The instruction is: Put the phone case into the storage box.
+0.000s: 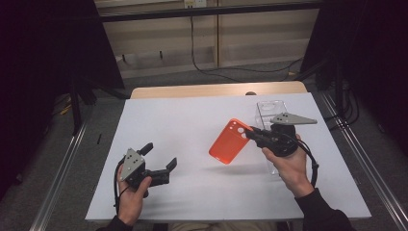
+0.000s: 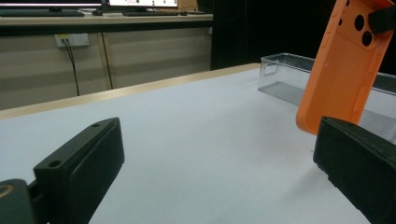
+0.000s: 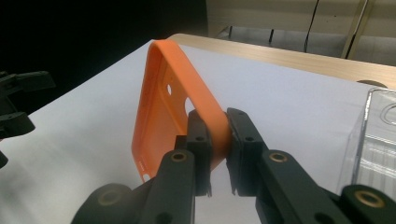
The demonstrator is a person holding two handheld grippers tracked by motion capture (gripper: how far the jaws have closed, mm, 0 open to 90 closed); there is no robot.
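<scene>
**Mia:** Why is the bendy orange phone case point(image 1: 230, 141) up in the air?

**Ben:** The right gripper point(image 3: 217, 140) has it. Its 2 black jaws are squeezed tight on one thin edge of the case, near the round camera holes. So the case hangs over the middle of the flat white table top point(image 1: 183, 125) and does not touch it. You can see its shadow under it.

**Mia:** Why hold it by the edge?

**Ben:** I think the edge is the only thin part the jaws can pinch. The case is like a shallow tray with a raised rim and rounded corners. It looks smooth and a bit soft, like rubber.

**Mia:** What is the left gripper point(image 1: 159, 159) doing?

**Ben:** Its 2 jaws are spread wide with nothing between them. It sits low on the left of the table, well apart from the case, and points toward it. I guess it is ready to help grab the other end.

**Mia:** And that shiny thing?

**Ben:** That is a see-through plastic box point(image 1: 270, 109) with hard, straight walls. It lies on the table just beside the right gripper, on the far right. Maybe the case goes in there, or came out of there. I cannot tell which.

**Mia:** Is the table bumpy?

**Ben:** No, it looks plain and smooth, with a wooden strip at the back.
</scene>
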